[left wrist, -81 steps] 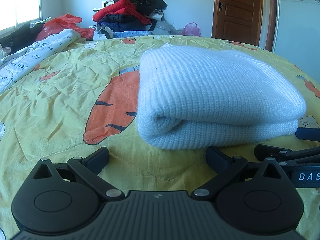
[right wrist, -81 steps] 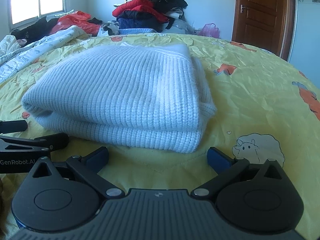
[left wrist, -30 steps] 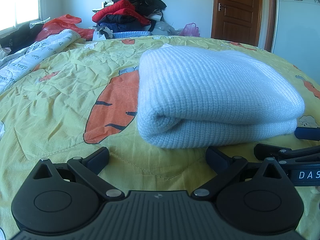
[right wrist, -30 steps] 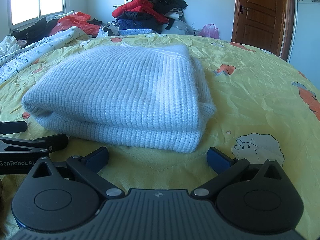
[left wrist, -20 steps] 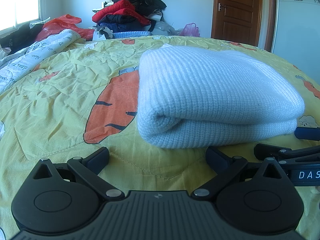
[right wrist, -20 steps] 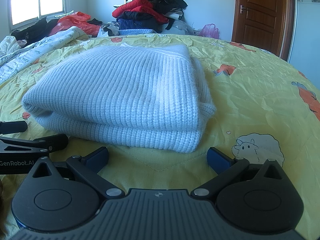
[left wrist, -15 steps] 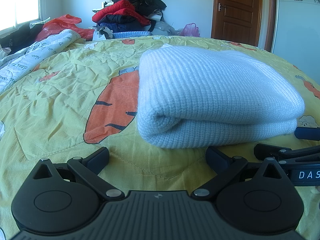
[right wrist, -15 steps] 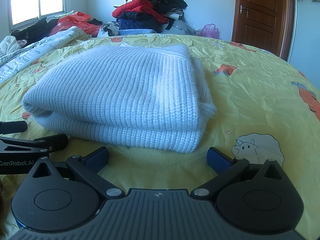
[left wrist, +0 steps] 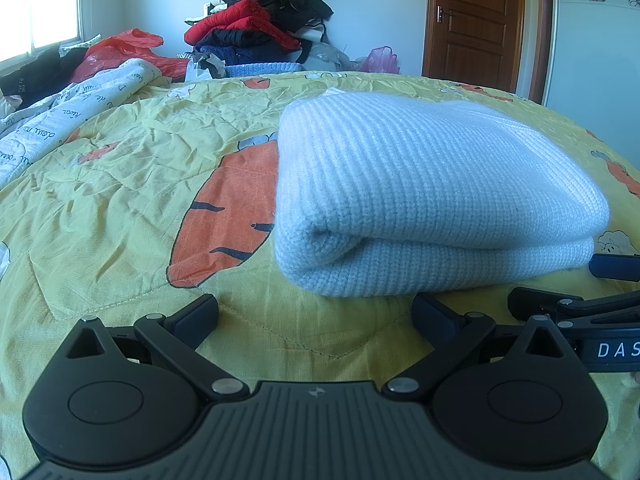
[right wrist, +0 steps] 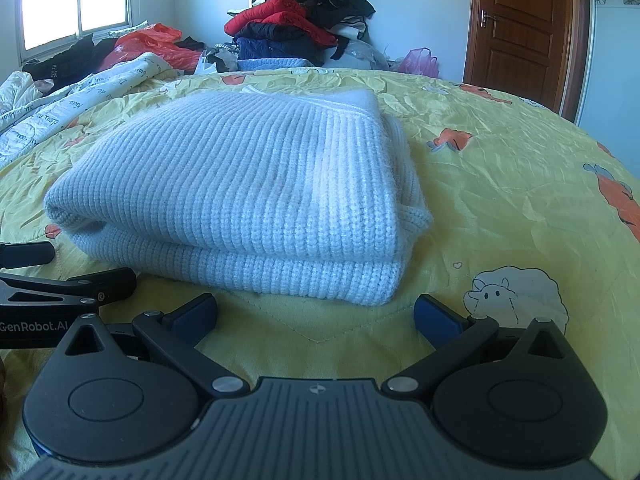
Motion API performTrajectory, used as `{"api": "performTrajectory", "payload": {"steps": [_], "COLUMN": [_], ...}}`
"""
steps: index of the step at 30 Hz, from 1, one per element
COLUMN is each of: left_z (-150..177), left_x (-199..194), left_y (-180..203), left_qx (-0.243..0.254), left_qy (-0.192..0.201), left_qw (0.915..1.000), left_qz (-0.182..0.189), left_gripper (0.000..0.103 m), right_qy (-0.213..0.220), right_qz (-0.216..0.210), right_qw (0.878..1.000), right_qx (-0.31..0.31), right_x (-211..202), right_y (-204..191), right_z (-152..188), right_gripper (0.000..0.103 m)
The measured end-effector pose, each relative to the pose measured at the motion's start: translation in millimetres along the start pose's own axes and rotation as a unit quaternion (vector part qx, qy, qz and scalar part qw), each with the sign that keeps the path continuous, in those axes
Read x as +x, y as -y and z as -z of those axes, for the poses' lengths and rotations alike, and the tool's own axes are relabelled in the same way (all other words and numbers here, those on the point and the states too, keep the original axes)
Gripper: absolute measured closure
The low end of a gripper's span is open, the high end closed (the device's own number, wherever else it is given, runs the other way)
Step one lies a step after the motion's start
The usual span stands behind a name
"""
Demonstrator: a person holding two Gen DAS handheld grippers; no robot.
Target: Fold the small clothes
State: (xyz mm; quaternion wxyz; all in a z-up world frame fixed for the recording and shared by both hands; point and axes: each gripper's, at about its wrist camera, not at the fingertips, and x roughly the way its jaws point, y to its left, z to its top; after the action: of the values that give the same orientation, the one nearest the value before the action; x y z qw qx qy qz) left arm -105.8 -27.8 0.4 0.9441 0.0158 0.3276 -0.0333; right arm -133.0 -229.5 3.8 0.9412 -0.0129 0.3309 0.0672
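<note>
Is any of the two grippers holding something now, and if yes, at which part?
Nothing is held. The left gripper and the right gripper are both open, resting apart from the folded light-blue knit sweater on the bed.

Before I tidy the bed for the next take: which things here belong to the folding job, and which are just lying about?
Job:
- folded light blue knit sweater
- left tongs, open
- right tongs, open

Lying about:
- clothes pile
- red plastic bag
- white printed quilt
- pink bag
</note>
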Motion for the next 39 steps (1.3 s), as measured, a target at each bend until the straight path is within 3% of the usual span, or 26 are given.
{"api": "performTrajectory", "payload": {"steps": [30, 36, 39], "left_z": [-0.3, -0.1, -0.7], "left_x": [-0.6, -16.3, -37.7], "left_y": [-0.1, 5.6, 6.5], "left_qx": [-0.001, -0.011, -0.038], "left_qy": [0.000, -0.020, -0.031], "left_qw": [1.0000, 0.9997, 0.9985], "left_qz": [0.000, -0.009, -0.024], "left_gripper": [0.000, 0.000, 0.000], "right_qy": [0.000, -0.008, -0.014], "right_qz": [0.000, 0.004, 0.003], "right_qw": [1.000, 1.000, 1.000], "right_qx": [0.000, 0.006, 0.023], "right_x": [-0.2, -7.8, -27.9], "right_y": [0.2, 0.2, 2.3], "right_z": [0.0, -1.3, 4.7], "right_gripper": [0.001, 0.001, 0.000]}}
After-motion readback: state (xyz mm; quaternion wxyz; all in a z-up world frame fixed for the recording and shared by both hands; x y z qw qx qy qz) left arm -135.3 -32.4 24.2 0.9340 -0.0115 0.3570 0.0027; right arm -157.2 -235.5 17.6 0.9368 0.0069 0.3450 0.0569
